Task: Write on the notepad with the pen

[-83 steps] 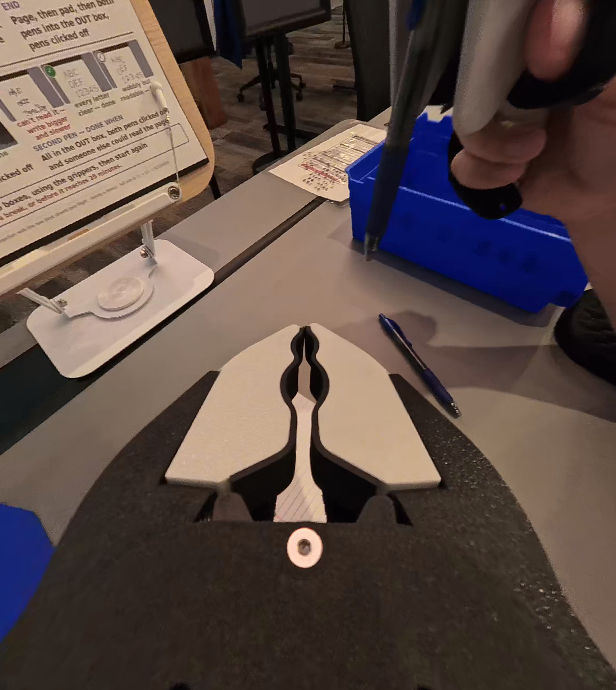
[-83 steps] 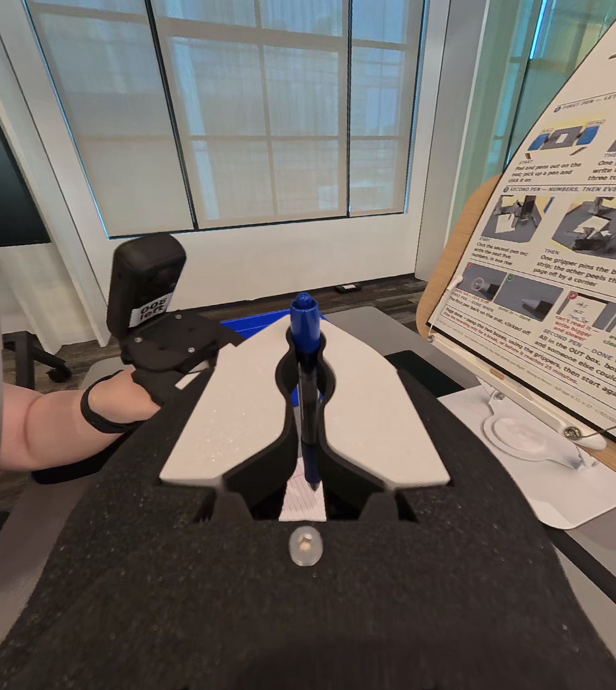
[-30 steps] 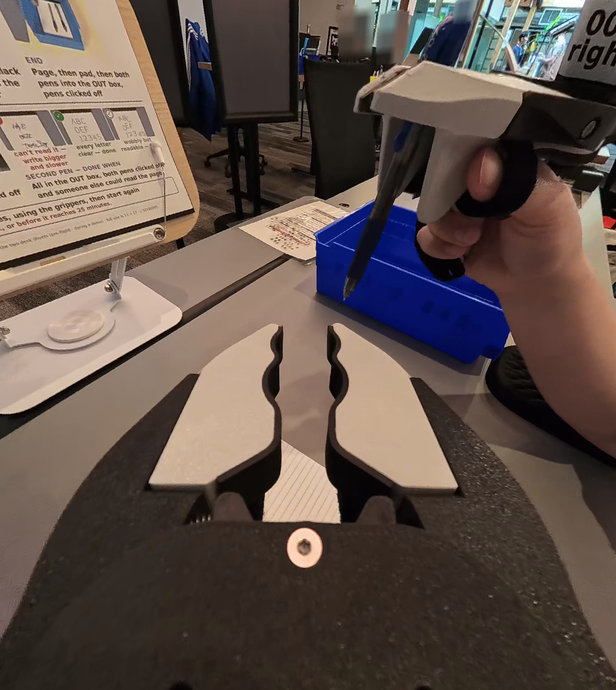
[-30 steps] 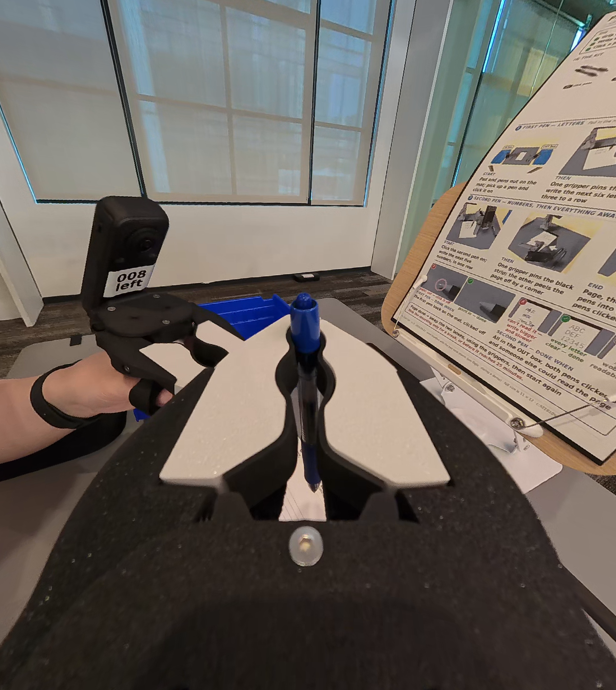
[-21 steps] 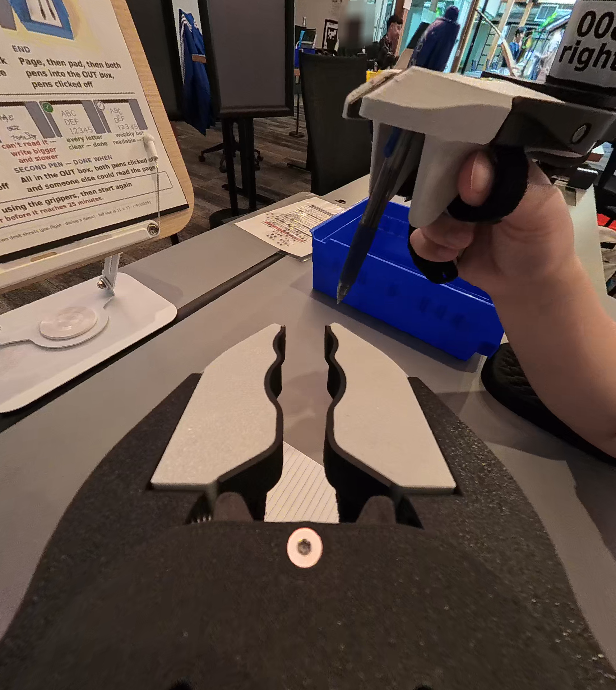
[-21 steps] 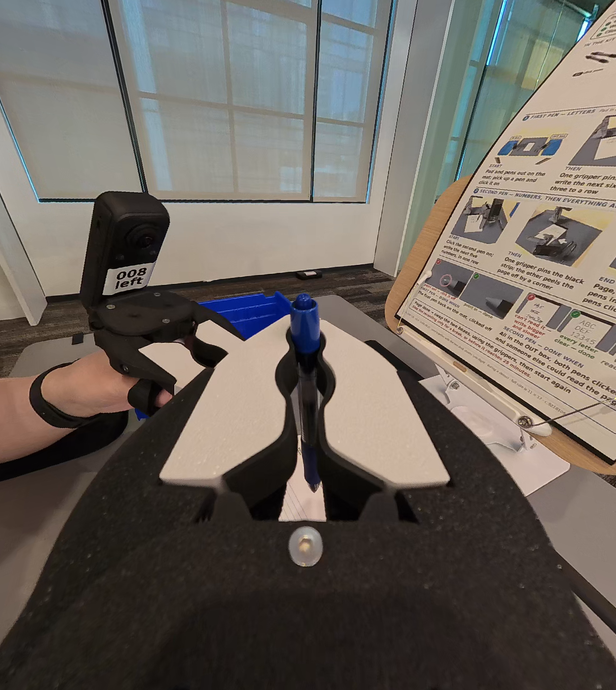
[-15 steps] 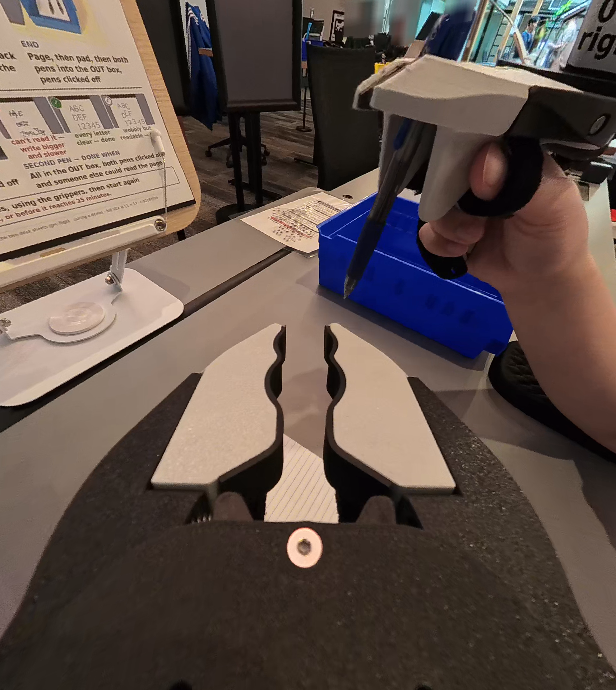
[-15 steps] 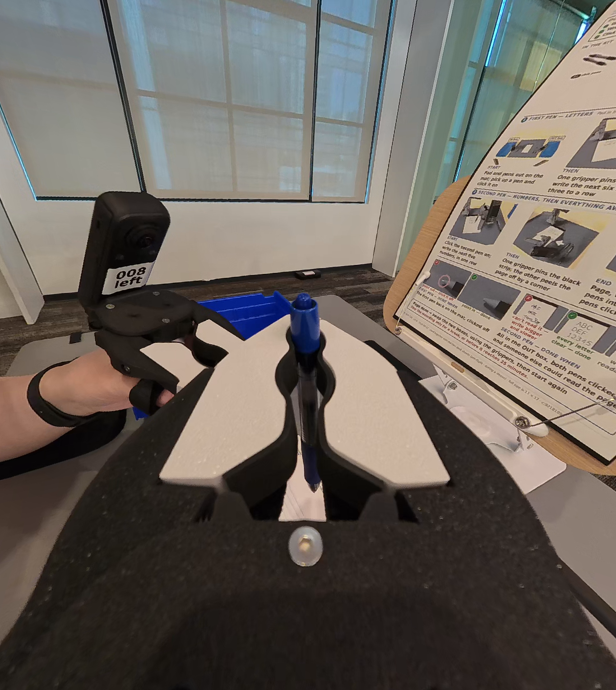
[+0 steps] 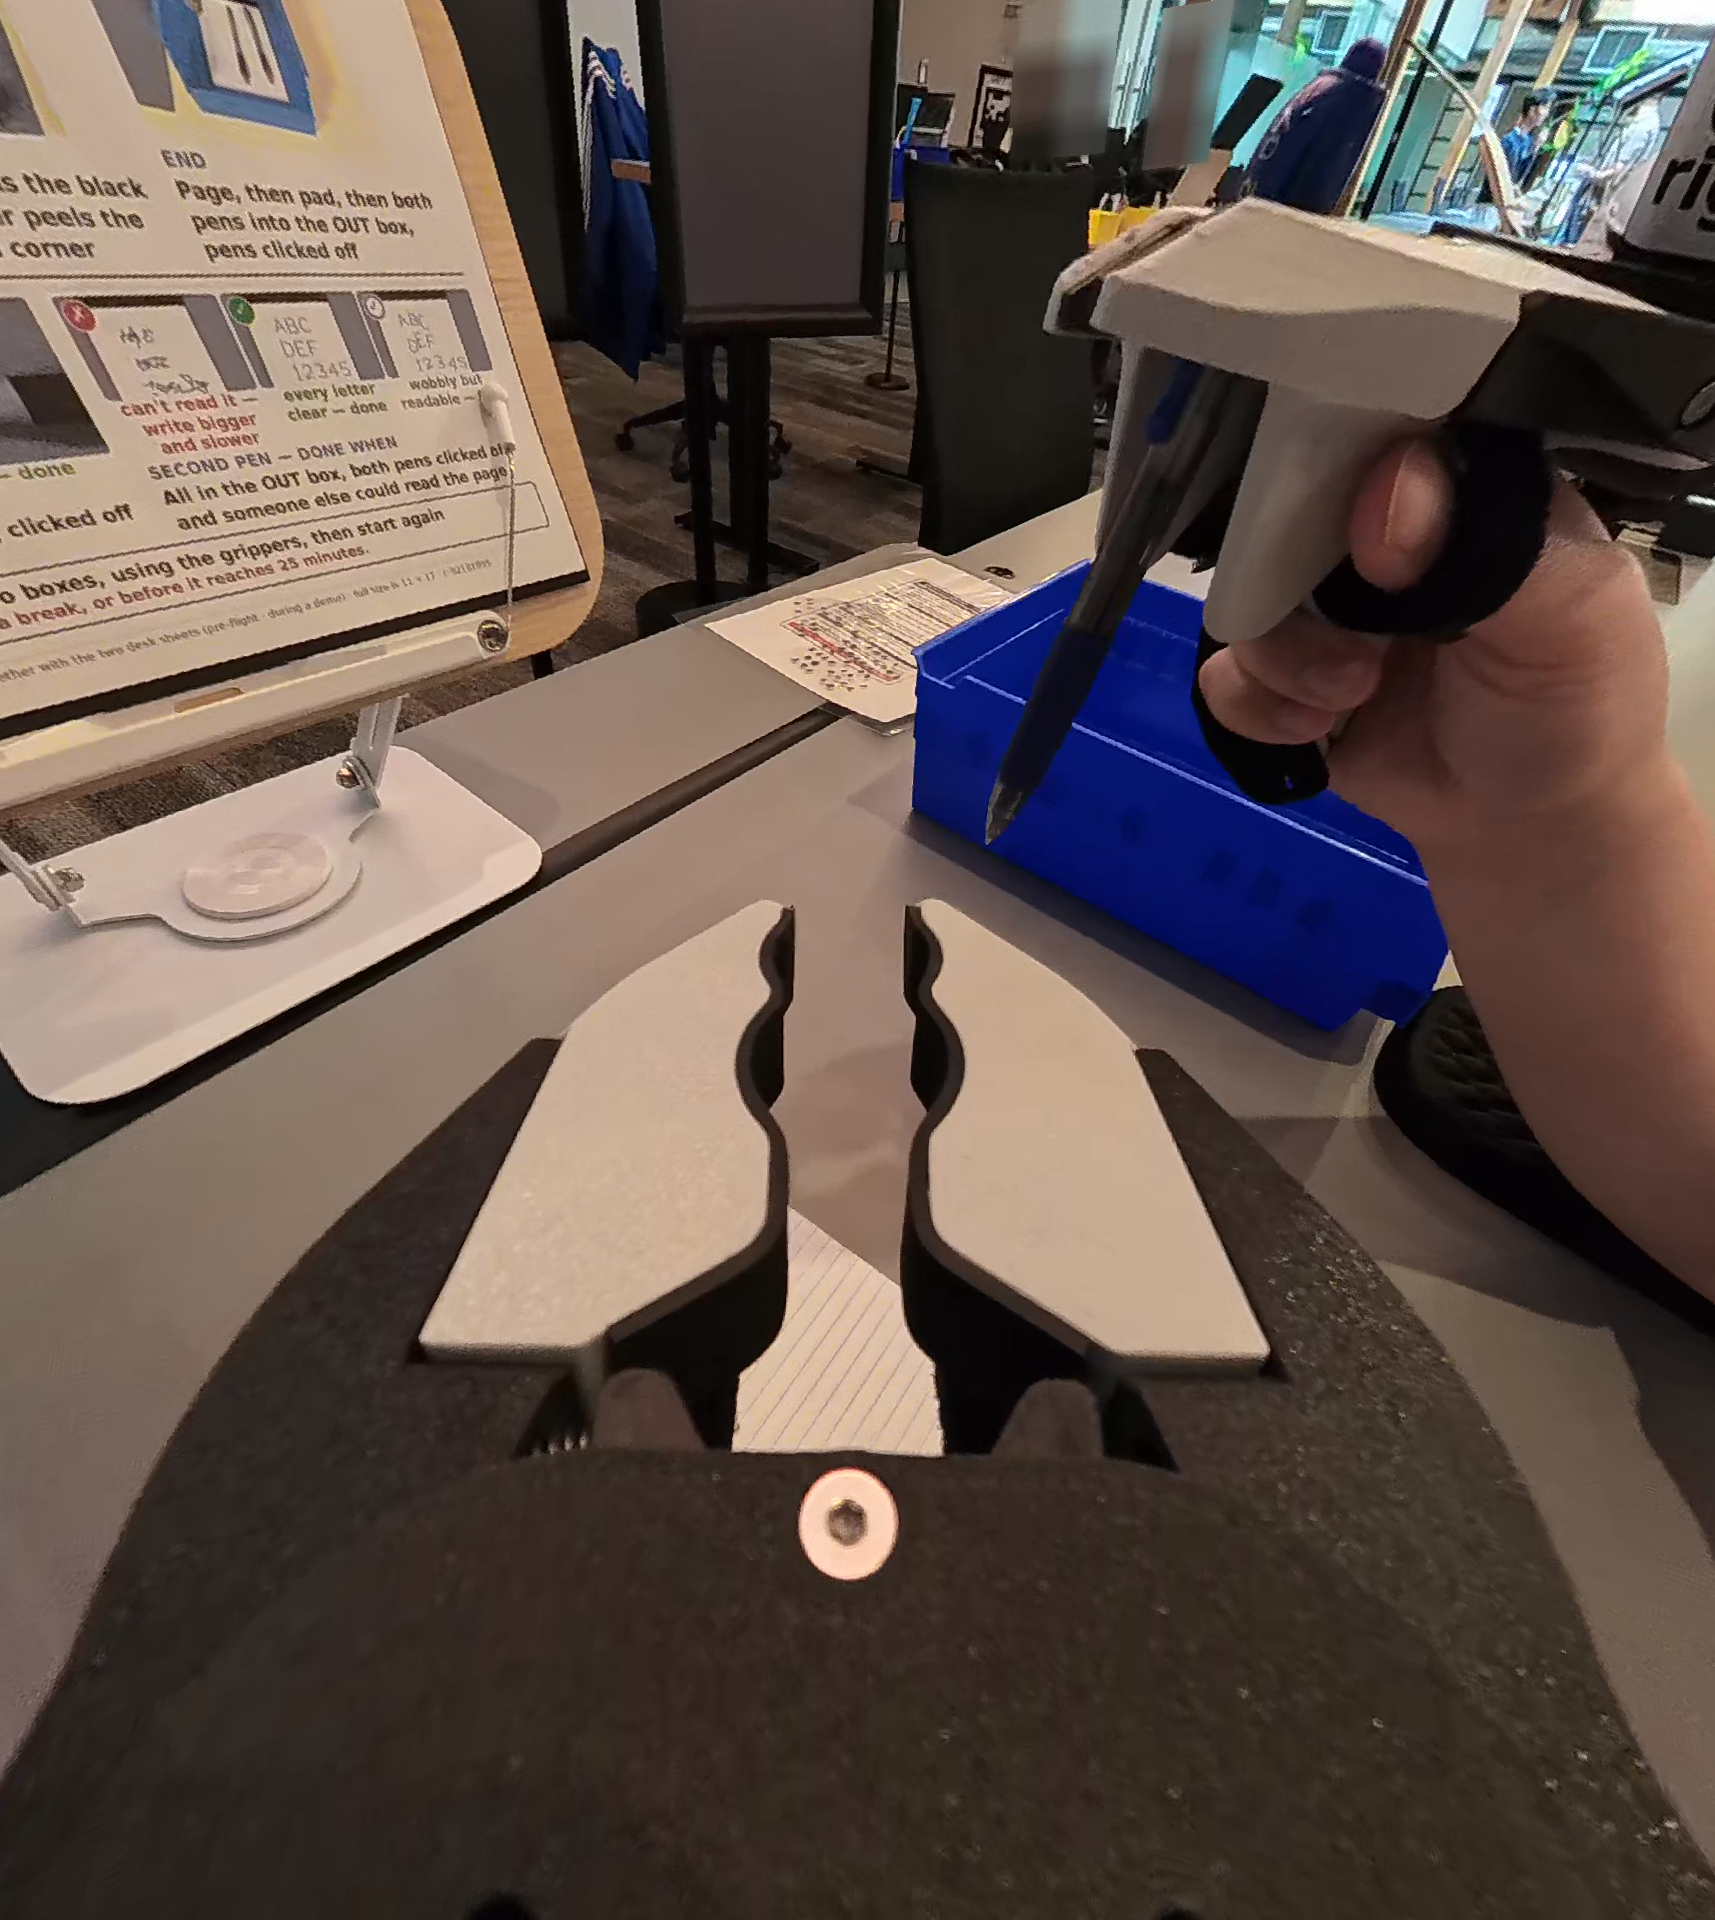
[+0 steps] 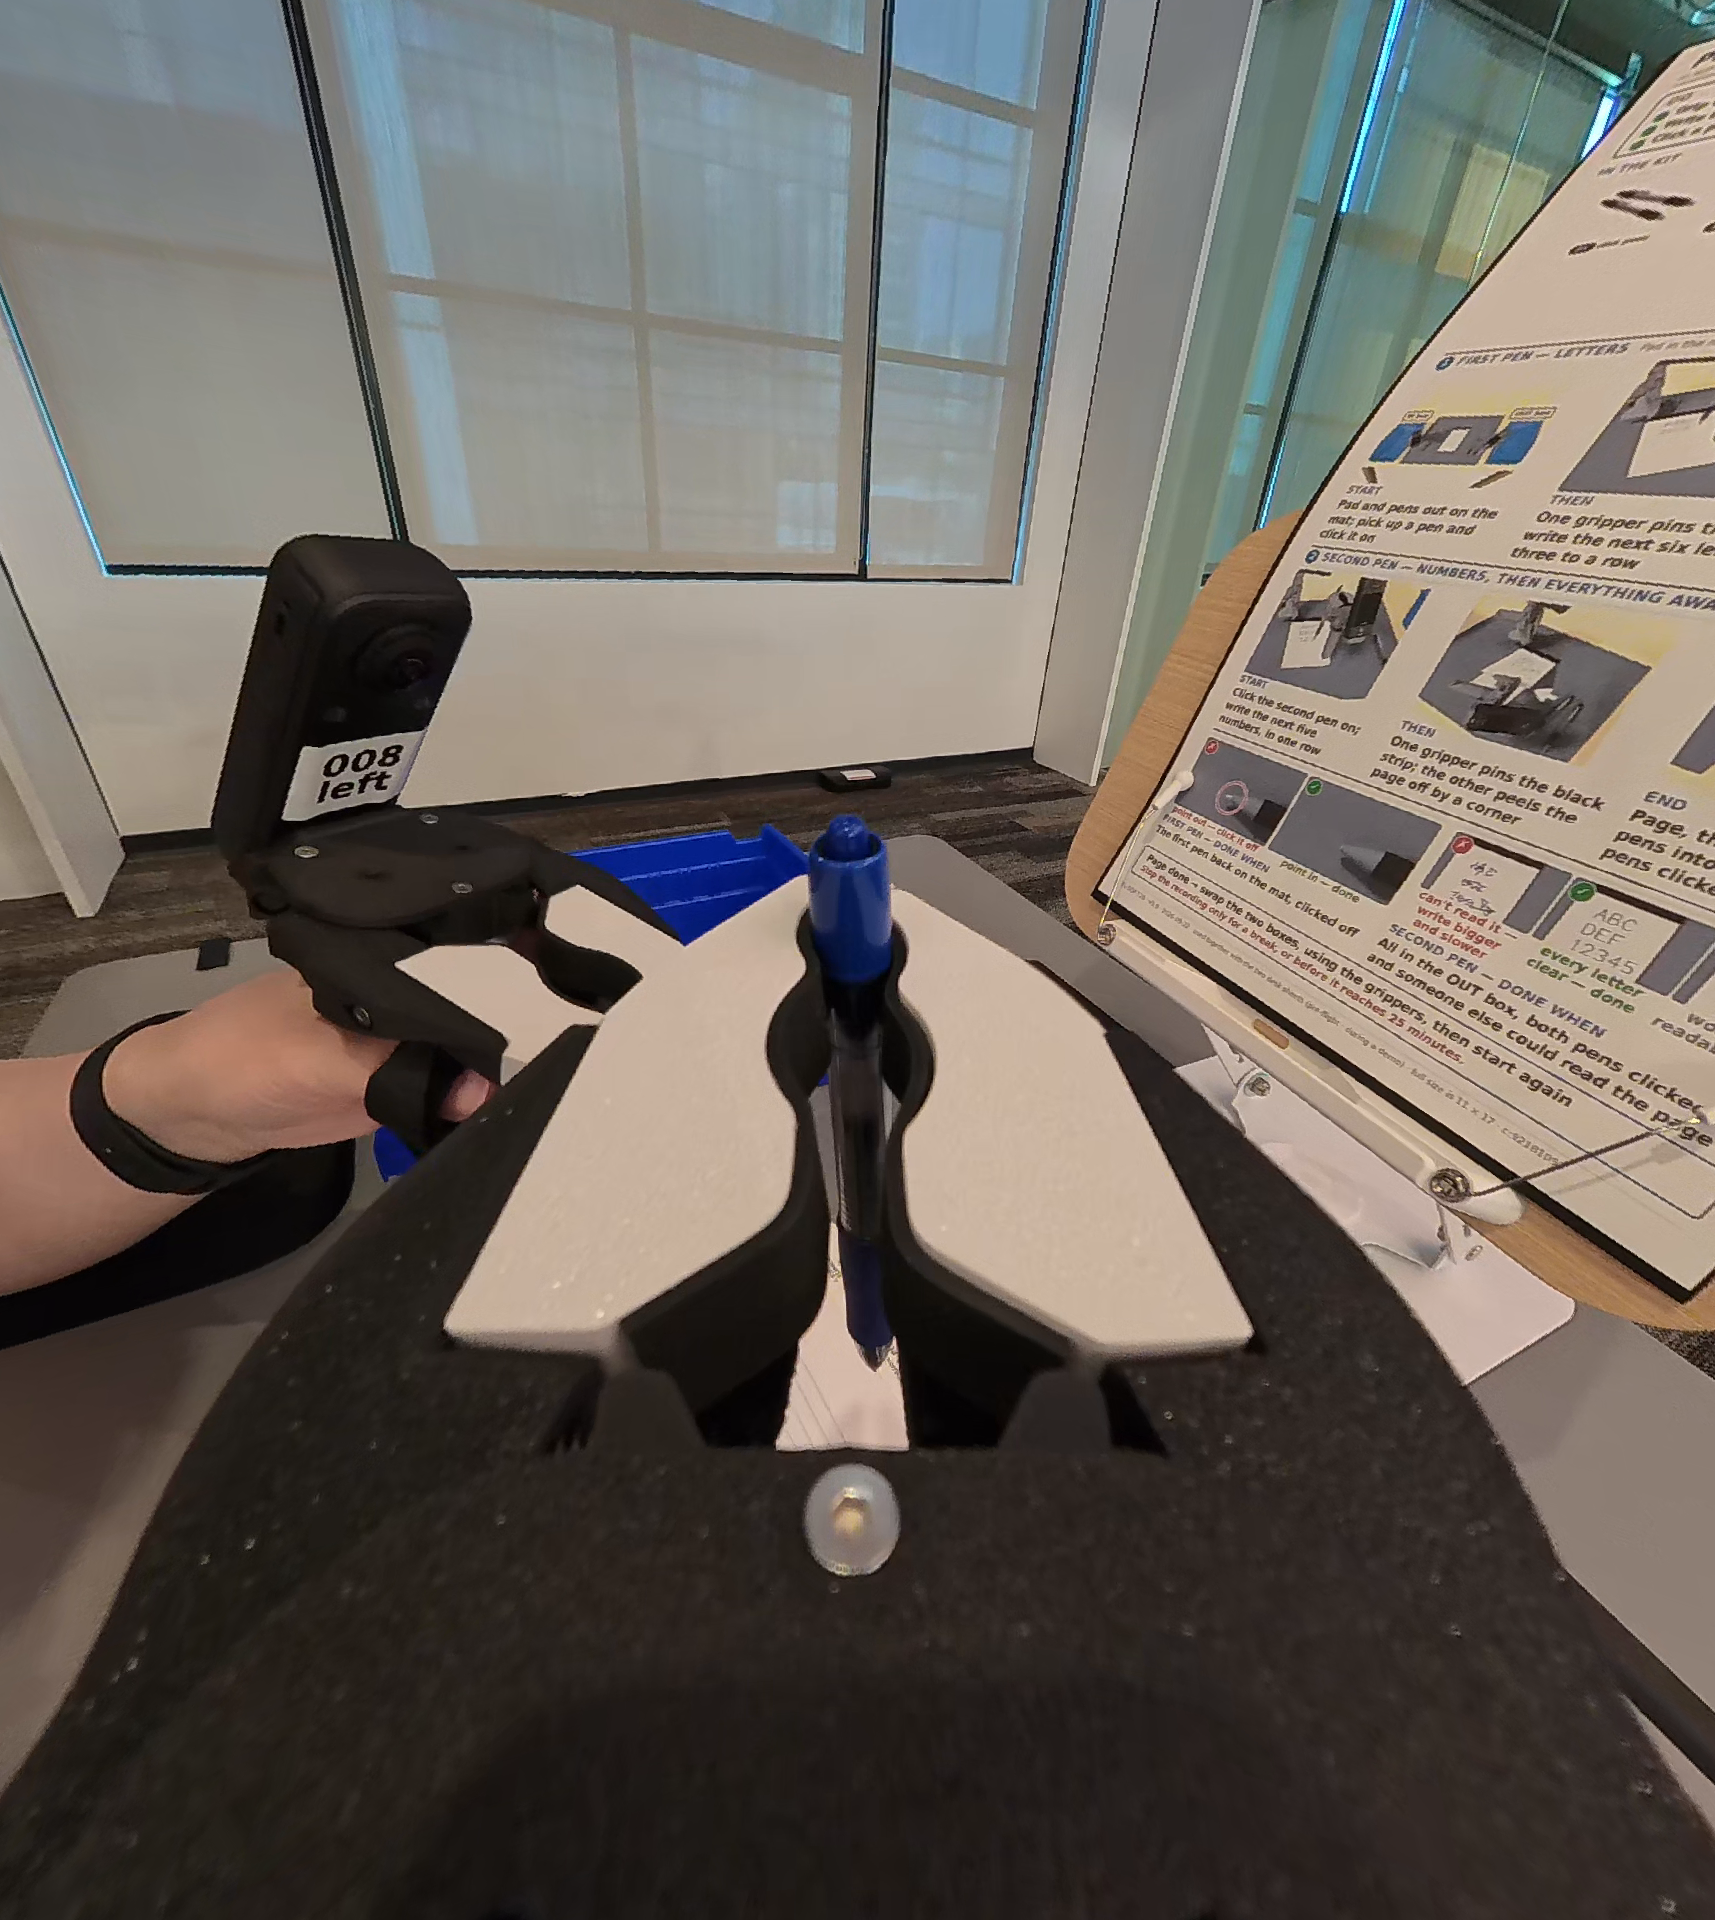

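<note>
Grey table (image 9: 157, 1299): smooth, matte, carries everything. Instruction board (image 9: 209, 343) with rounded wooden edge stands tilted on a white metal stand (image 9: 209, 935) at the left gripper's far left. Blue plastic bin (image 9: 1196, 862), rectangular and open-topped, sits behind the pen tip, beside a printed sheet (image 9: 884, 634). A second blue bin (image 10: 697, 878) lies beyond the left gripper. Right gripper (image 10: 851, 956), black foam body with grey plates, is clamped on the pen (image 10: 848, 1039), which slants tip-down above the table. Left gripper (image 9: 848, 925) holds nothing, jaws narrowly apart. Notepad (image 9: 837, 1340), lined white paper, shows under both grippers through the gaps; pen tip hangs just above it, contact unclear. Since the earlier frames, the arrangement is nearly unchanged.
</note>
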`<control>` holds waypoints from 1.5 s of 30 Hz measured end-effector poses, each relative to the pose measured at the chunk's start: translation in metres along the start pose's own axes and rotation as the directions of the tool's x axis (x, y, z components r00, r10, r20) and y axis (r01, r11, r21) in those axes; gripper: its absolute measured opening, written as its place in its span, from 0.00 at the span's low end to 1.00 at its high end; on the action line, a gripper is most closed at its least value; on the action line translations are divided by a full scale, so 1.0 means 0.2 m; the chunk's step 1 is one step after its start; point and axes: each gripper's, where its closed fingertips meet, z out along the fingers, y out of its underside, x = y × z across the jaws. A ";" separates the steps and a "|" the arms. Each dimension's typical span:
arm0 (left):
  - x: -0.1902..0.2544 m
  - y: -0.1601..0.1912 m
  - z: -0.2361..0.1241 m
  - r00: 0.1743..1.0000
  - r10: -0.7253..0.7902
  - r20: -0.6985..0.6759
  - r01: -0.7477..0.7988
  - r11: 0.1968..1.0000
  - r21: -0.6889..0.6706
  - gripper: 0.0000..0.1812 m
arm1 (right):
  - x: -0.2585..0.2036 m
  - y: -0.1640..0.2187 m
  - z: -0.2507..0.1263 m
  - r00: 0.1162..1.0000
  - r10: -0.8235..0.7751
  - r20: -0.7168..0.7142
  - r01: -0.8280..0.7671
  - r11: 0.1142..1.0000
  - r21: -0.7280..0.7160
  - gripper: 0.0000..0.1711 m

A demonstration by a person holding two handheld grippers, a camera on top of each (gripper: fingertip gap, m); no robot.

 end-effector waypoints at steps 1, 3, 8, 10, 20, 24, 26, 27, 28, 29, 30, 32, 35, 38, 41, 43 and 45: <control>0.00 0.01 0.00 1.000 -0.003 0.000 0.003 1.000 -0.005 0.11 | 0.00 0.00 0.00 1.000 -0.001 0.000 0.001 1.000 -0.001 0.03; 0.00 0.02 0.01 1.000 -0.010 0.001 0.010 1.000 -0.015 0.11 | 0.00 0.01 0.00 1.000 -0.001 -0.001 0.001 1.000 -0.004 0.03; -0.01 0.05 0.03 1.000 -0.016 -0.002 0.016 0.999 -0.039 0.11 | 0.02 0.02 0.01 1.000 0.005 -0.006 -0.005 1.000 -0.010 0.03; 0.00 0.05 0.03 1.000 -0.024 -0.010 0.023 0.998 -0.051 0.11 | 0.03 0.03 0.01 1.000 0.013 -0.007 -0.013 1.000 -0.011 0.03; 0.00 0.06 0.03 1.000 -0.023 -0.010 0.022 0.998 -0.065 0.11 | 0.03 0.08 0.04 1.000 0.026 -0.001 -0.026 0.999 -0.038 0.03; 0.00 0.07 0.04 1.000 -0.028 -0.014 0.027 0.997 -0.076 0.11 | 0.03 0.09 0.04 1.000 0.026 -0.002 -0.026 0.999 -0.045 0.03; 0.00 0.08 0.04 1.000 -0.026 -0.013 0.025 0.996 -0.081 0.11 | 0.03 0.09 0.04 1.000 0.027 -0.003 -0.027 0.999 -0.045 0.03; 0.00 0.08 0.04 1.000 -0.025 -0.013 0.023 0.996 -0.082 0.11 | 0.03 0.09 0.04 1.000 0.028 -0.003 -0.028 0.999 -0.045 0.03; 0.00 0.08 0.04 1.000 -0.024 -0.014 0.022 0.996 -0.083 0.11 | 0.04 0.09 0.04 1.000 0.028 -0.004 -0.028 0.999 -0.044 0.03; 0.00 0.08 0.04 1.000 -0.024 -0.017 0.022 0.996 -0.088 0.11 | 0.04 0.09 0.04 1.000 0.030 -0.005 -0.030 0.999 -0.044 0.03; 0.01 0.09 0.04 0.999 -0.023 -0.023 0.021 0.995 -0.099 0.11 | 0.04 0.10 0.04 0.999 0.033 -0.004 -0.033 0.998 -0.046 0.03; 0.01 0.11 0.05 0.999 -0.021 -0.028 0.018 0.993 -0.120 0.11 | 0.04 0.11 0.04 0.999 0.038 -0.004 -0.038 0.998 -0.051 0.03; 0.02 0.11 0.05 0.999 -0.020 -0.030 0.017 0.992 -0.123 0.11 | 0.05 0.12 0.05 0.999 0.042 -0.009 -0.042 0.998 -0.056 0.03; 0.02 0.11 0.05 0.999 -0.013 -0.031 0.009 0.992 -0.126 0.11 | 0.06 0.12 0.04 0.999 0.049 -0.013 -0.049 0.997 -0.055 0.03; 0.03 0.11 0.05 0.999 -0.016 -0.034 0.012 0.992 -0.124 0.11 | 0.06 0.13 0.04 0.999 0.051 -0.014 -0.052 0.997 -0.059 0.03; 0.03 0.11 0.05 0.999 -0.015 -0.036 0.011 0.992 -0.127 0.11 | 0.05 0.14 0.05 0.999 0.053 -0.012 -0.053 0.996 -0.064 0.03; 0.03 0.12 0.05 0.999 -0.012 -0.039 0.007 0.991 -0.133 0.11 | 0.05 0.15 0.06 0.999 0.054 -0.010 -0.054 0.996 -0.070 0.03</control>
